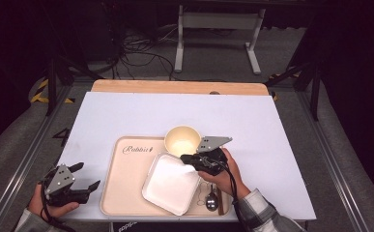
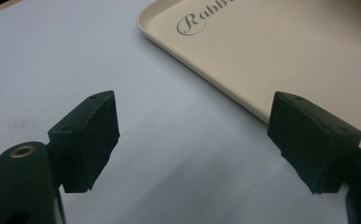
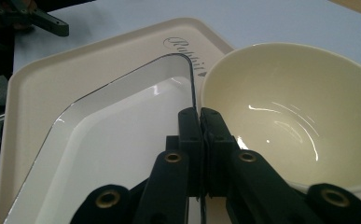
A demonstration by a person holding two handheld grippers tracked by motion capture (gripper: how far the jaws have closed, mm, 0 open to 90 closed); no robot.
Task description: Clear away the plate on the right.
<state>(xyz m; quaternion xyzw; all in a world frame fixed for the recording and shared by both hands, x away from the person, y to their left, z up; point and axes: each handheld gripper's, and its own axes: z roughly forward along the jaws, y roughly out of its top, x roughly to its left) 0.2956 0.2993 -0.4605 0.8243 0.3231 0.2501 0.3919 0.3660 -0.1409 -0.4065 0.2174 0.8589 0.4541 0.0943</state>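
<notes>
A: Right gripper, jaws pinched tight on the plate rim, right beside the bowl.
B: Plate's on the tray. Left gripper gapes wide over bare table, holding nothing, just beside the tray.

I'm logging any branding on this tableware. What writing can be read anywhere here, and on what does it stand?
"Rabbit": grey script on the floor of the beige tray, near its far left corner; the high view shows the whole word, followed by a small mark too small to make out.
"Rabb": the same word, cut off by the frame edge in the left gripper view.
Dark lettering below the table's near edge: too blurred to read.
</notes>
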